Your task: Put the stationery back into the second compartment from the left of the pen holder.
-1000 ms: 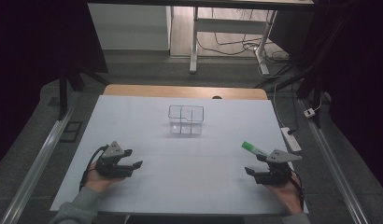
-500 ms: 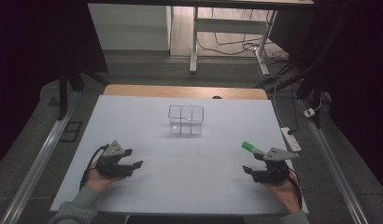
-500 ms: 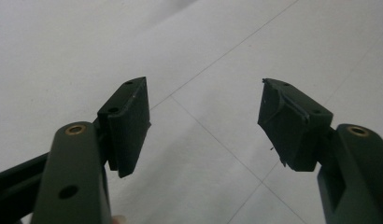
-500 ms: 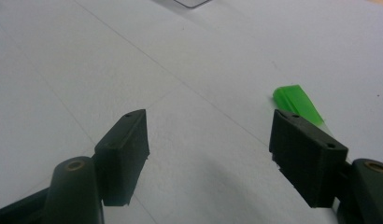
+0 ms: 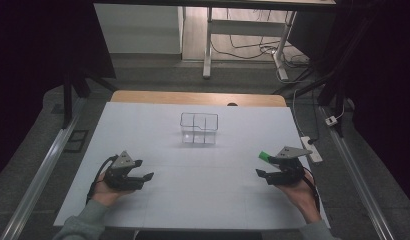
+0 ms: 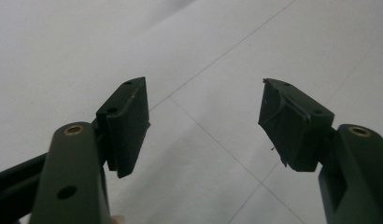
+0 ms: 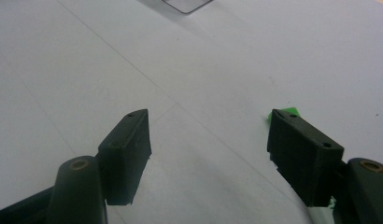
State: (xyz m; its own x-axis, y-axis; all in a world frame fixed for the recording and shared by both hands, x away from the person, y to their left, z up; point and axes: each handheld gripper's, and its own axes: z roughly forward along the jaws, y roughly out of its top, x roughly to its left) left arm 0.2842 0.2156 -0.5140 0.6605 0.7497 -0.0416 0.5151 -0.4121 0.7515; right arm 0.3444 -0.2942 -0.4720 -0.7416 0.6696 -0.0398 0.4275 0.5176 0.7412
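A clear plastic box (image 5: 199, 128) with inner dividers stands on the white table (image 5: 203, 190) at the middle back; its corner (image 7: 186, 4) shows at the top of the right gripper view. A small green piece (image 5: 264, 156) lies by my right gripper (image 5: 261, 173), and its tip (image 7: 288, 112) peeks over the right jaw. That gripper is open near the table's right front with nothing between the jaws. My left gripper (image 5: 144, 170) rests open at the left front, jaws wide apart (image 6: 203, 126) over bare table.
A wooden strip (image 5: 198, 98) borders the table's far edge. A power strip (image 5: 313, 149) and cables lie on the floor to the right. Metal rails (image 5: 38, 180) run along both sides of the table.
The right gripper has shifted slightly left and toward the front. The left gripper has barely moved.
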